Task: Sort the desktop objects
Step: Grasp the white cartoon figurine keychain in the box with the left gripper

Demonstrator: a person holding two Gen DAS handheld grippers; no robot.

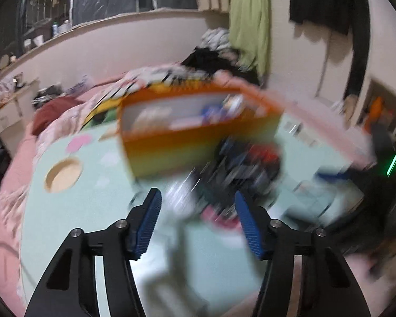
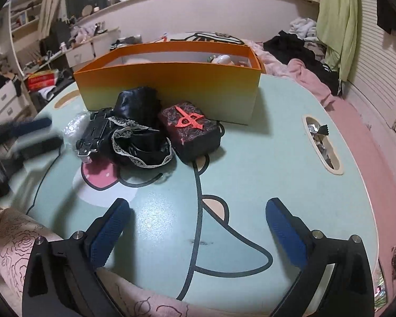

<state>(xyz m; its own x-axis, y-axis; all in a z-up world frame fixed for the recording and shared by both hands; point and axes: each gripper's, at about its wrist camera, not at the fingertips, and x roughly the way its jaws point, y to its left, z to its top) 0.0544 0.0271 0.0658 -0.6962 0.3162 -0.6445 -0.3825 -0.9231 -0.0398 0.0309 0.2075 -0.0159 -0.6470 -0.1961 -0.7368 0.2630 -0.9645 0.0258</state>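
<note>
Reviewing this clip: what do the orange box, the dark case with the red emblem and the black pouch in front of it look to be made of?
Orange box: likely cardboard, matte, with thin flat walls, crisp folded corners and an orange-to-cream print. Dark case: hard to tell, perhaps resin or embossed leatherette; its textured surface bears a raised red emblem. Black pouch: glossy satin-like fabric, wrinkled and shiny, edged with pale lace.

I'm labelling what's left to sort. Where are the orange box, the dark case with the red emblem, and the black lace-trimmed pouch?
orange box (image 2: 171, 89), right wrist view, front wall.
dark case (image 2: 191, 129), right wrist view, embossed lid.
black lace-trimmed pouch (image 2: 142, 121), right wrist view, satin body.
</note>
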